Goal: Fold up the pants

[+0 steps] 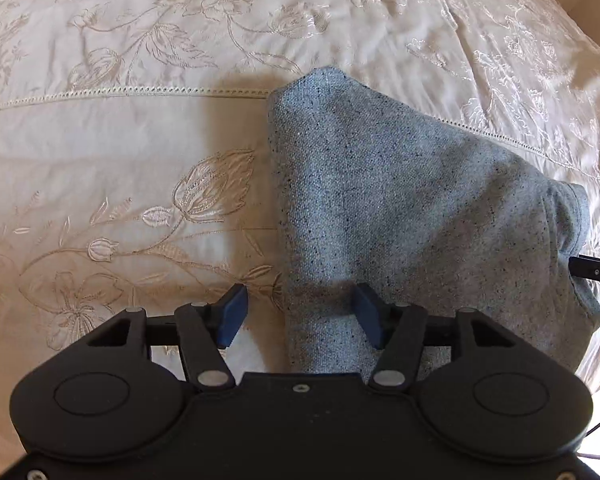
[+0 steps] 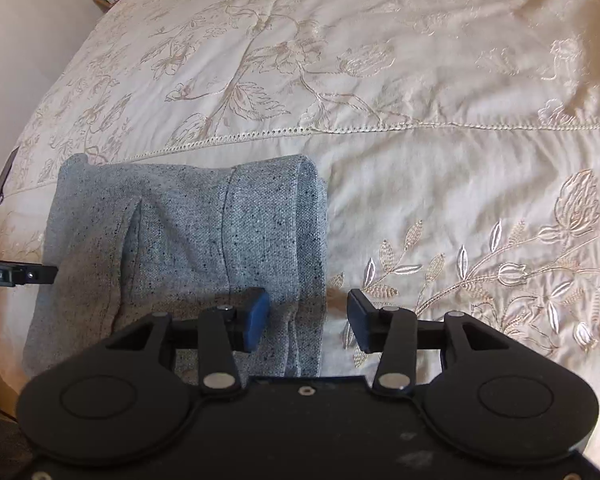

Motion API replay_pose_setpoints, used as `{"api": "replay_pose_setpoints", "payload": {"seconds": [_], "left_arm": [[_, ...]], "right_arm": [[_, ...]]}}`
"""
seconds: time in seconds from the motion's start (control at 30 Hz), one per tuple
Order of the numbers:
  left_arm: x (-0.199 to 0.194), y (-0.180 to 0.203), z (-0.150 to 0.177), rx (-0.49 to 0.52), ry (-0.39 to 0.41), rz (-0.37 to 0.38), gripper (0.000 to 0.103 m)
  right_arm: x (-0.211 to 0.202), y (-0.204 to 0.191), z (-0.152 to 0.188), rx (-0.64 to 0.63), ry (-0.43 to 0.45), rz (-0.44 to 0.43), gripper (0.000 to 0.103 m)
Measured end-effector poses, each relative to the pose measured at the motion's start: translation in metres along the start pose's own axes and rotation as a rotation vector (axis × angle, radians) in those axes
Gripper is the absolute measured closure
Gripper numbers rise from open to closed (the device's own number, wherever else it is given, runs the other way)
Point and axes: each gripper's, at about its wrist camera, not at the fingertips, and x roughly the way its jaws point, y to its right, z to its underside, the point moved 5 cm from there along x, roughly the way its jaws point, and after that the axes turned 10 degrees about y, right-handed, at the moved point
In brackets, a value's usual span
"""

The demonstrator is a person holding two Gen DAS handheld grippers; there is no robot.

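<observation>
On the cream bedspread (image 2: pixel 420 152) the grey pants (image 2: pixel 188 232) lie folded into a compact bundle. Both the left gripper (image 1: pixel 300 312) and right gripper (image 2: pixel 308 320) stand wide apart, holding nothing. Folding looks nearly finished; perhaps only smoothing remains.

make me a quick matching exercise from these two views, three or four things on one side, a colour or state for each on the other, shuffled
Things:
1. speckled knit pants
2. embroidered satin bedspread
3. left hand-held gripper
4. flat pads of the right hand-held gripper

Colour or state:
A. cream with floral stitching
B. dark blue
C. grey-blue, folded into a bundle
D. open, straddling a fabric edge

Pairs: 1-C, 2-A, 3-D, 4-B
</observation>
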Motion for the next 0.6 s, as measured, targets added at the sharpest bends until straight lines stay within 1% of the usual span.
{"api": "replay_pose_setpoints", "payload": {"seconds": [0.1,0.17,0.23,0.27,0.33,0.4,0.43,0.47,0.5,0.53,0.6], "left_arm": [[0.004,0.004,0.002,-0.016,0.007,0.018,0.028],[0.011,0.01,0.002,-0.03,0.012,0.031,0.016],[0.02,0.017,0.002,-0.042,0.013,0.04,0.007],[0.023,0.02,0.002,-0.047,0.016,0.033,0.005],[0.027,0.026,0.0,-0.081,0.026,0.013,0.005],[0.025,0.031,-0.003,-0.106,0.04,0.031,0.021],[0.021,0.032,-0.003,-0.113,0.046,0.054,0.041],[0.015,0.034,-0.004,-0.119,0.056,0.057,0.059],[0.009,0.035,-0.005,-0.113,0.061,0.03,0.071],[0.002,0.036,-0.006,-0.098,0.073,0.001,0.087],[-0.014,0.04,-0.007,-0.091,0.112,-0.016,0.089]], "right_arm": [[0.011,0.02,-0.004,0.084,-0.036,-0.086,0.05],[0.017,0.024,-0.006,0.104,-0.05,-0.136,0.047],[0.025,0.026,-0.008,0.118,-0.058,-0.159,0.046],[0.027,0.026,-0.009,0.127,-0.059,-0.167,0.046],[0.03,0.022,-0.011,0.138,-0.058,-0.174,0.046],[0.03,0.017,-0.011,0.16,-0.055,-0.191,0.047],[0.029,0.015,-0.01,0.18,-0.058,-0.213,0.051],[0.027,0.012,-0.009,0.195,-0.06,-0.241,0.056],[0.021,0.008,-0.008,0.198,-0.05,-0.245,0.069],[0.016,0.006,-0.009,0.183,-0.034,-0.234,0.074],[0.001,-0.003,-0.01,0.133,0.0,-0.224,0.078]]}}
